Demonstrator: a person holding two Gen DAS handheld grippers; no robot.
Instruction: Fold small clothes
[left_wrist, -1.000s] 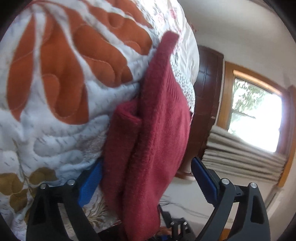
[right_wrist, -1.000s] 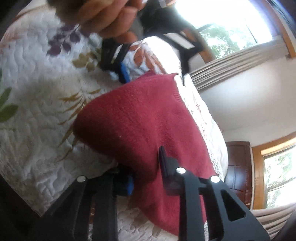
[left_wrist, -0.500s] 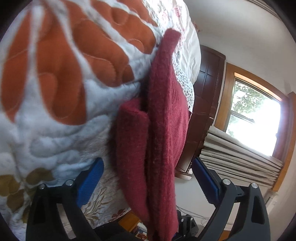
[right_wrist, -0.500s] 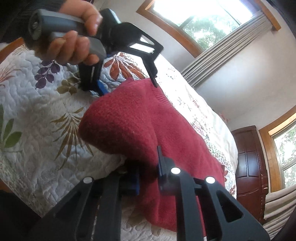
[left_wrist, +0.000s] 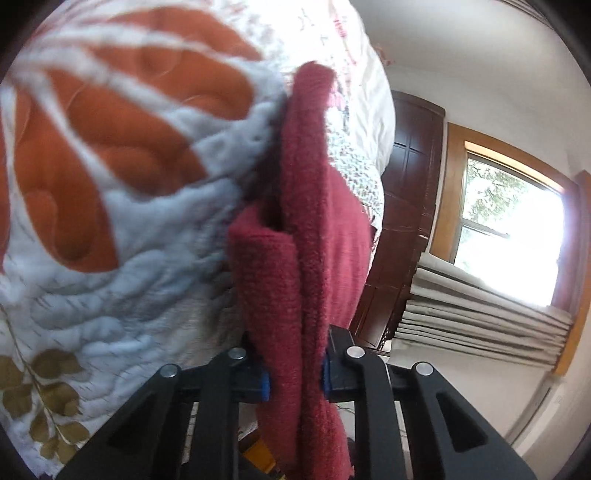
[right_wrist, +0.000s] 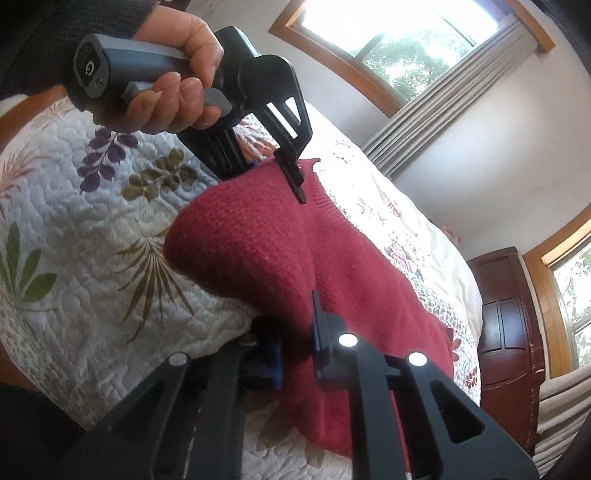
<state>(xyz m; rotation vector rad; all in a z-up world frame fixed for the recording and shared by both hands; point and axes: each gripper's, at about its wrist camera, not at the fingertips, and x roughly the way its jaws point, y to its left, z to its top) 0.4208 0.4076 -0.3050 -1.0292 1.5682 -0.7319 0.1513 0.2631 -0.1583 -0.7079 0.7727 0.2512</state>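
Note:
A dark red knitted garment (right_wrist: 280, 258) lies on a quilted bedspread (right_wrist: 92, 206), partly folded over itself. My right gripper (right_wrist: 297, 350) is shut on its near edge, with cloth bunched between the blue pads. At the far end, my left gripper (right_wrist: 275, 166), held by a hand (right_wrist: 166, 85), pinches the garment's other edge. In the left wrist view the red garment (left_wrist: 306, 266) runs up from between the fingers, and my left gripper (left_wrist: 295, 373) is shut on a doubled layer of it. The folded flap (left_wrist: 258, 273) sits to the left of the main layer.
The white bedspread (left_wrist: 110, 166) with orange and olive leaf prints fills the left of the left wrist view. A dark wooden cabinet (right_wrist: 506, 317) stands beyond the bed. Windows (right_wrist: 388, 33) with grey blinds (left_wrist: 480, 314) line the walls.
My left gripper, open around the red cloth one second ago, has shut on it. The right gripper has kept its hold while the view tilted and the garment's fold rose slightly.

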